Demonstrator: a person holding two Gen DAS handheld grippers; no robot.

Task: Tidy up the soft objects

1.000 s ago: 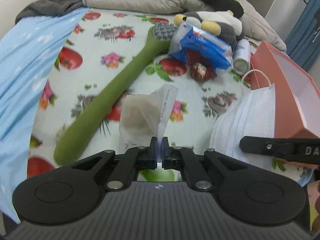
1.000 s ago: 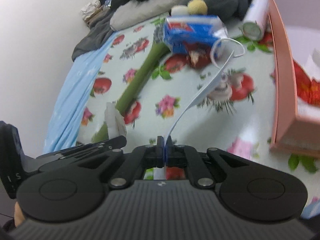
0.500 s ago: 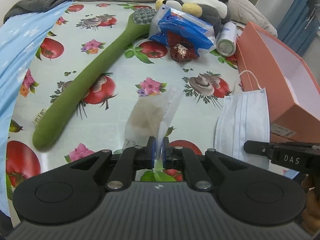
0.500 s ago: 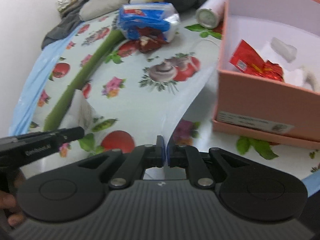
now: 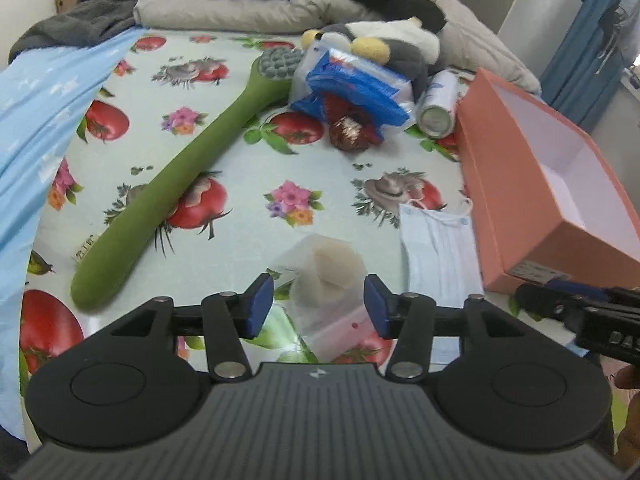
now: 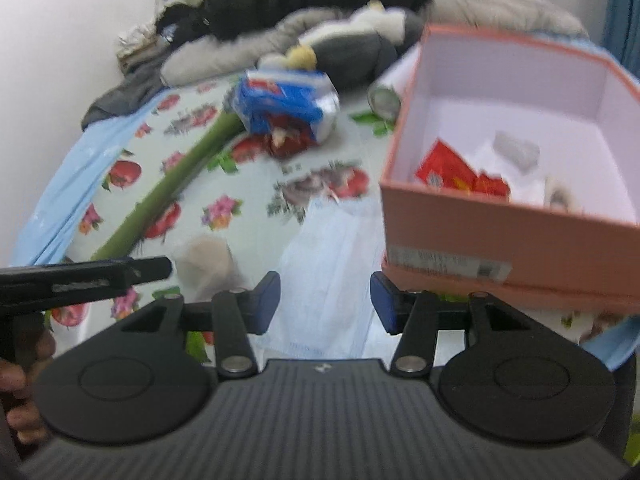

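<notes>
A clear plastic pouch with a beige pad [image 5: 326, 280] lies on the fruit-print cloth between the jaws of my left gripper [image 5: 318, 312]. Those jaws are opening and the blue pads stand clear of the pouch. A pale blue face mask [image 5: 438, 256] lies flat beside the pink box [image 5: 516, 184]. In the blurred right wrist view the face mask [image 6: 326, 256] lies under my right gripper [image 6: 325, 300], whose jaws are opening with the pads off it. The pouch [image 6: 210, 258] shows to its left.
A long green massager [image 5: 180, 184] lies diagonally at left. A blue snack bag [image 5: 356, 88], a red foil ball [image 5: 350, 134], a white can [image 5: 438, 104] and a plush toy [image 5: 388, 44] crowd the far side. The pink box [image 6: 500, 236] holds red packets [image 6: 444, 168].
Both grippers have gone from shut to open. The pouch has dropped from the left one and the mask from the right; both now lie on the cloth. The right view swung towards the box.
</notes>
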